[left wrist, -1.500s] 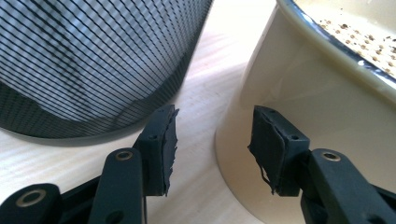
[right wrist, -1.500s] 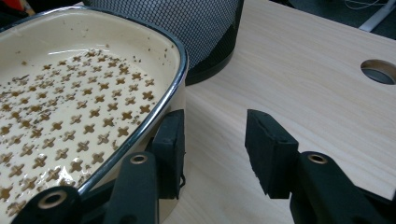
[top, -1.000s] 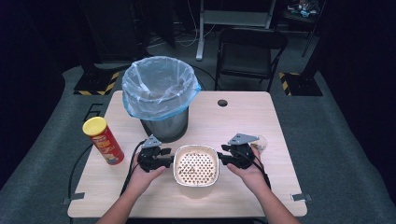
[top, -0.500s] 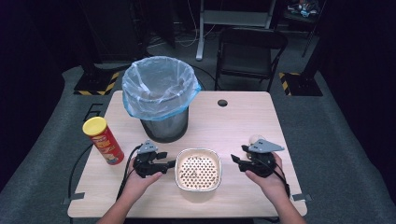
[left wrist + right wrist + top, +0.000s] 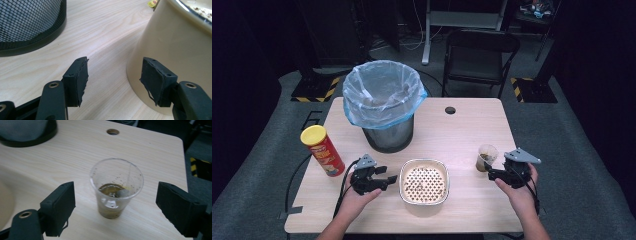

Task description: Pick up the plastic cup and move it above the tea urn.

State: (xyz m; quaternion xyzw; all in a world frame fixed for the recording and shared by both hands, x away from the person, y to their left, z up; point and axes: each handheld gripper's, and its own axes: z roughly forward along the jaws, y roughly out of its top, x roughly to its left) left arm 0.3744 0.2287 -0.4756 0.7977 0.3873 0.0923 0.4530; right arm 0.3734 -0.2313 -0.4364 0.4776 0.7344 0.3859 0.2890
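The cup (image 5: 116,187) stands upright near the table's (image 5: 472,125) right edge, its long axis vertical and its mouth up; it is clear plastic with a little brown liquid and something pale at the bottom. The right gripper view looks down into it and shows that content, which the high view gives as no more than a dark patch in the cup (image 5: 487,157). The right gripper (image 5: 494,174) sits just right of the cup and points left at it; its jaws have just been opening and now stand wide, one on each side of the cup with a clear gap to either pad, so nothing is held.

The bowl (image 5: 424,181) sits near the front edge, about midway along it, upright with its open side up and a dotted filling seen from above. The left gripper view shows its cream wall (image 5: 180,52) flaring upward, a side that the high view hides. The left gripper (image 5: 384,181) lies just left of the bowl and points right at it; its jaws have also just been opening and stand apart. The far pad looks close against the bowl's wall; I cannot tell if it touches.

Behind the bowl stands the bin (image 5: 383,107) with a blue liner. The can (image 5: 322,150) stands tilted at the left edge
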